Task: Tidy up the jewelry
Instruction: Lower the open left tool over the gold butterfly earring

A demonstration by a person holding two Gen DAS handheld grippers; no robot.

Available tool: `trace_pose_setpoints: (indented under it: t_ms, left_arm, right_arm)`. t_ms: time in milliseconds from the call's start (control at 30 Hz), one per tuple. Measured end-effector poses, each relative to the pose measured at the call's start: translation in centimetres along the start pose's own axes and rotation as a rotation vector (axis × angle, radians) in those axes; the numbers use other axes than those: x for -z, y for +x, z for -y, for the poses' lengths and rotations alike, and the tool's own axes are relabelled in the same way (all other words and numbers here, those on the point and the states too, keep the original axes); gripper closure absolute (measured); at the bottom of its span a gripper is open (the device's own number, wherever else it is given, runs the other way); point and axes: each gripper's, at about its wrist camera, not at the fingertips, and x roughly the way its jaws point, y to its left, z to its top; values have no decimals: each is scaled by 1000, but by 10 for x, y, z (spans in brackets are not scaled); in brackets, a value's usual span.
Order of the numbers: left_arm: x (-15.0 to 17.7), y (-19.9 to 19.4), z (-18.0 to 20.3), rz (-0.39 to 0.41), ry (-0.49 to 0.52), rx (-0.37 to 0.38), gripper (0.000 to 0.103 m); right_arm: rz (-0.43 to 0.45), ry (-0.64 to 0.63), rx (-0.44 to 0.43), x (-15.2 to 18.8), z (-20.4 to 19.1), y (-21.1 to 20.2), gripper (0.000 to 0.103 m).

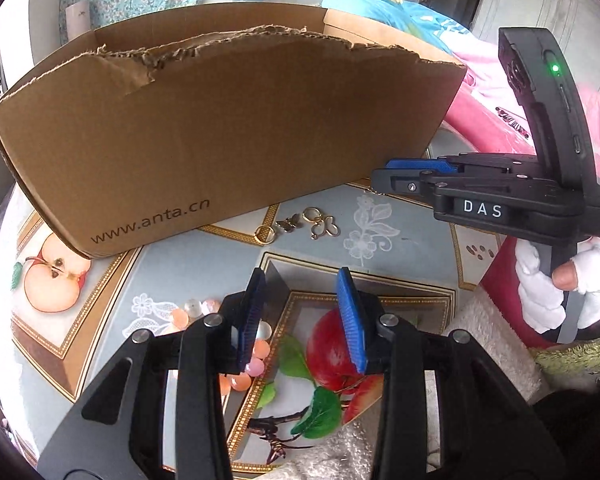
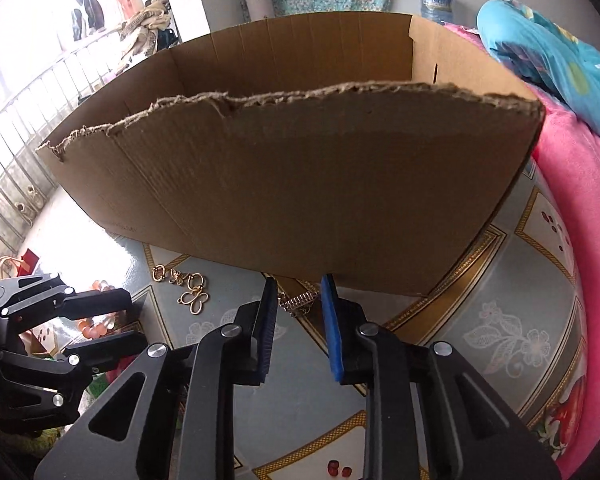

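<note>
My right gripper and left gripper both gape empty — the gold chain looks light, limp, slippery, best pinched mid-length.

cardboard box: interior hidden behind torn near wall in both views. pink bead string: partly covered by left gripper fingers. small gold piece: seen only in gap before right gripper, shape too small to tell. gold charms: fine detail unresolved. gloved hand: cut off at frame edge.
</note>
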Motion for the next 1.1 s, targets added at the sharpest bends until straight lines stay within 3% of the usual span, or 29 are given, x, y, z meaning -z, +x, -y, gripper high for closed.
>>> trace_pose_setpoints:
  t_ms: [267, 567, 800, 1100]
  left_arm:
    - [-2, 3, 3, 8, 19, -10, 68]
    - [2, -1, -1, 15, 14, -4, 68]
    - [5, -3, -1, 10, 12, -11, 68]
    - [-11, 0, 17, 34, 54, 9, 68]
  right_arm:
    - [-15, 0, 5, 1, -1, 2, 88]
    - [-4, 151, -115, 3, 24, -19, 89]
    - [72, 318, -305, 8, 56, -51, 89]
    - [58, 342, -323, 16, 56, -46, 89]
